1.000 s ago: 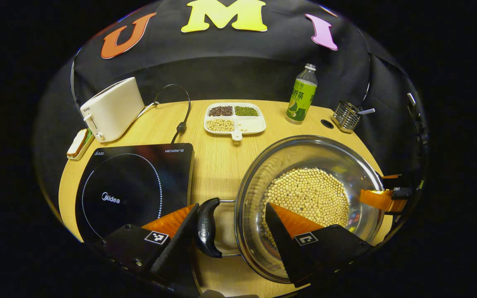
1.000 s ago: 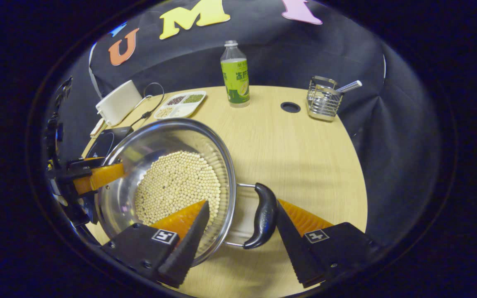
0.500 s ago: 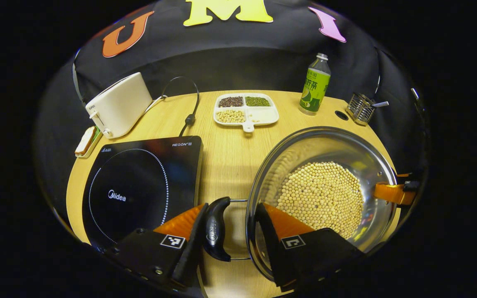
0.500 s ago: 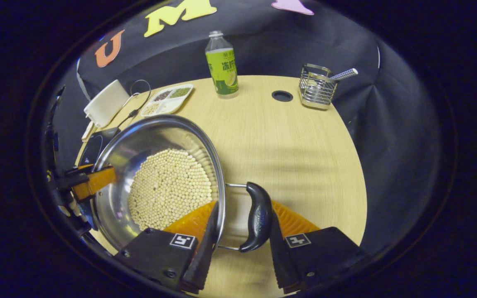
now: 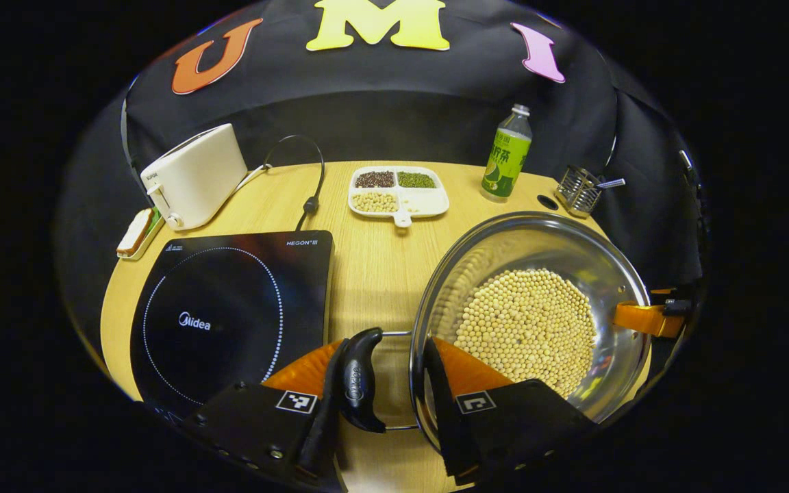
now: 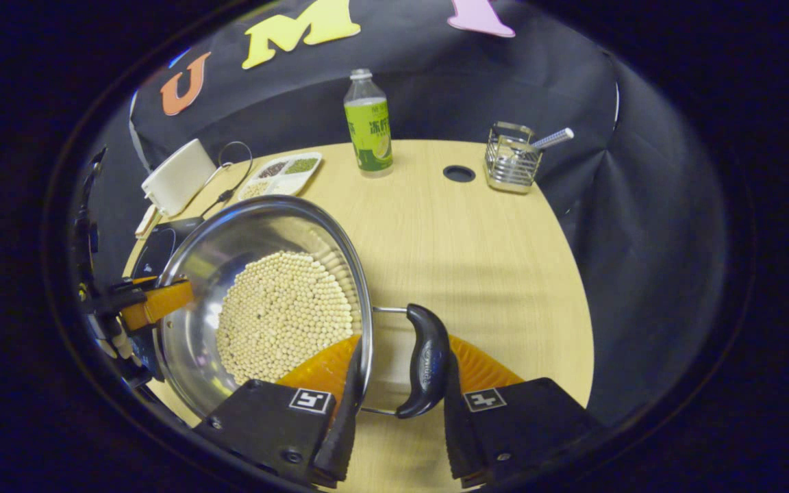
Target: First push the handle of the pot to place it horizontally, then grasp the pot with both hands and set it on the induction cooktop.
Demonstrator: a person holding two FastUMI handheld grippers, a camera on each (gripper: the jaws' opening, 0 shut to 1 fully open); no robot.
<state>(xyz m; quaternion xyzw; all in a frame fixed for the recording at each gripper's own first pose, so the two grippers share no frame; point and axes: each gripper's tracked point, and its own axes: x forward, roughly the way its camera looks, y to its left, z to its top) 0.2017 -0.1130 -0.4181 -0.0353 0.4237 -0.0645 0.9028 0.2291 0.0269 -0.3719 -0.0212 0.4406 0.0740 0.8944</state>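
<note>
Left gripper view: left hand-held gripper (image 5: 382, 400) is clamped across the pot (image 5: 531, 325)'s near-left side w/ one finger outside the black handle (image 5: 359, 378) and the other against the pot wall, both pressing. Pot sits right of the cooktop (image 5: 230, 308), well apart from its ring, handle lying flat. Whether the pot is off the surface (image 5: 367, 267) yet: can't tell. Beans (image 5: 528, 329) cover the bottom. Far side of the pot, the other hand-held gripper shows at the rim.

To do this step well, I'd say: lift both sides together, keep the rim level so beans don't slide, carry left and set down centred on the ring. Grip looks like it could pivot on the handle loop, so go slow.

Count here: 1 pot, 1 cooktop, 1 toaster (image 5: 194, 177), 1 divided tray (image 5: 398, 194), 1 bottle (image 5: 505, 154), 1 wire holder (image 5: 578, 190), 1 small dish (image 5: 135, 234) near the toaster.

Right gripper view: right hand-held gripper (image 6: 394, 397) is likewise clenched on the pot's second handle (image 6: 423, 361), one finger at the wall, one outside the grip. Left hand-held gripper shows at the pot's far-left rim. 2 handles total, 2 hand-held grippers, both holding the pot. Also a round hole (image 6: 459, 173) in the surface, between bottle and wire holder.
</note>
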